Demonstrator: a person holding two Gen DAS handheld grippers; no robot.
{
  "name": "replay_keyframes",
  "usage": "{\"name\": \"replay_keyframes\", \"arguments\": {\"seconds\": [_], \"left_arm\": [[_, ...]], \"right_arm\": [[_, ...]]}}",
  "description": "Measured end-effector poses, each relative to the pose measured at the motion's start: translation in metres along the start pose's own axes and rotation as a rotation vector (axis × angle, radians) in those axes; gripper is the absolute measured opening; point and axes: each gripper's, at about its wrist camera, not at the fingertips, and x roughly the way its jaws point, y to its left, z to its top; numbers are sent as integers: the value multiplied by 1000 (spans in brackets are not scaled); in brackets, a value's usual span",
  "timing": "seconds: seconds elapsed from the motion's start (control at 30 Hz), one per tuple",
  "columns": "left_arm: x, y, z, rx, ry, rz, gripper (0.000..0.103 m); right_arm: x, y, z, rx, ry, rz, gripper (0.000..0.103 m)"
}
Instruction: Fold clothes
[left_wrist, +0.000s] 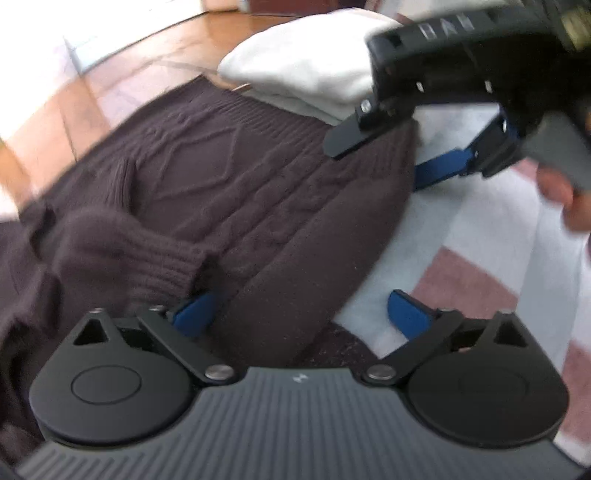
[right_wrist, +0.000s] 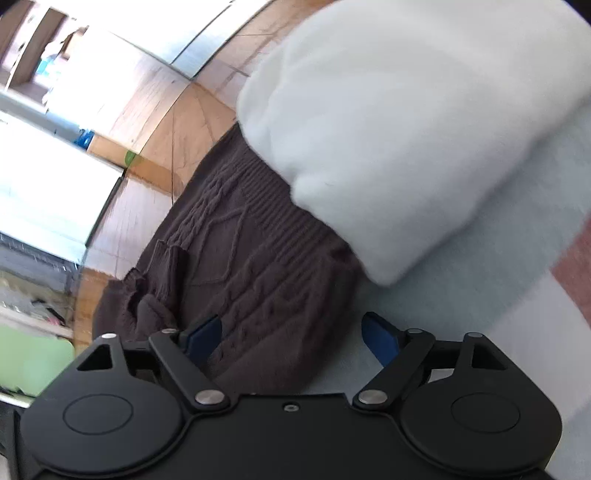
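Observation:
A dark brown cable-knit sweater (left_wrist: 207, 184) lies on a white and pink checked blanket (left_wrist: 480, 236). One sleeve with a ribbed cuff (left_wrist: 155, 266) lies folded across its body. My left gripper (left_wrist: 299, 314) is open, its blue fingers straddling the sweater's folded right edge. My right gripper (left_wrist: 391, 162) shows in the left wrist view at the sweater's far right edge, open. In the right wrist view the right gripper (right_wrist: 291, 336) is open over the sweater (right_wrist: 251, 266) edge, with nothing between its fingers.
A folded white garment (left_wrist: 306, 70) lies on the blanket beyond the sweater; it fills the upper right of the right wrist view (right_wrist: 406, 122). Wooden floor (left_wrist: 110, 74) lies beyond the sweater's far edge. A green box (right_wrist: 33, 365) stands at the left.

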Motion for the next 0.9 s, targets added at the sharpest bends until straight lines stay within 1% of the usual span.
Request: {"name": "replay_keyframes", "arguments": {"seconds": [0.03,0.07,0.1,0.13,0.17,0.2,0.27,0.33,0.4,0.47,0.53,0.57,0.63,0.67,0.73,0.8,0.87,0.9], "left_arm": [[-2,3,0,-6,-15,16,63],[-5,5,2,-4,-23,32,35],[-8,8,5,-14,-12,40,18],[-10,12,7,-29,5,46,10],[-14,19,9,-85,25,19,7],[-20,28,11,-164,38,-20,6],[-36,47,11,-282,24,-64,6],[-53,57,12,-299,1,-61,6],[-71,68,14,-301,-17,-58,6],[-91,95,13,-378,-35,-116,6],[-117,126,7,-445,-73,-149,7],[-131,142,4,-477,-94,-162,8],[-163,174,-12,-545,-135,-163,11],[-178,193,-23,-613,-147,-171,20],[-202,231,-46,-760,-166,-192,33],[-217,264,-72,-890,-190,-209,33],[-223,281,-94,-911,-181,-150,33],[-221,285,-105,-920,-170,-136,33]], "right_arm": [[3,5,-1,-27,-7,-12,78],[6,11,-3,-58,-11,-29,50],[10,18,-5,-90,-16,-47,35],[11,23,-7,-112,-29,-60,29],[10,29,-7,-122,-53,-63,21],[7,36,-6,-134,-72,-59,15],[0,50,-2,-156,-110,-51,12],[-7,65,1,-179,-148,-43,11],[-14,91,2,-239,-183,-24,11],[-18,127,3,-307,-208,16,11],[-18,167,6,-369,-197,79,11],[-16,182,4,-398,-184,106,11],[-6,195,-14,-449,-131,142,11],[-1,201,-22,-474,-104,161,11],[9,214,-40,-525,-51,198,11],[19,226,-57,-575,2,234,11],[29,239,-75,-624,56,271,11],[33,245,-84,-649,83,290,11]]}}
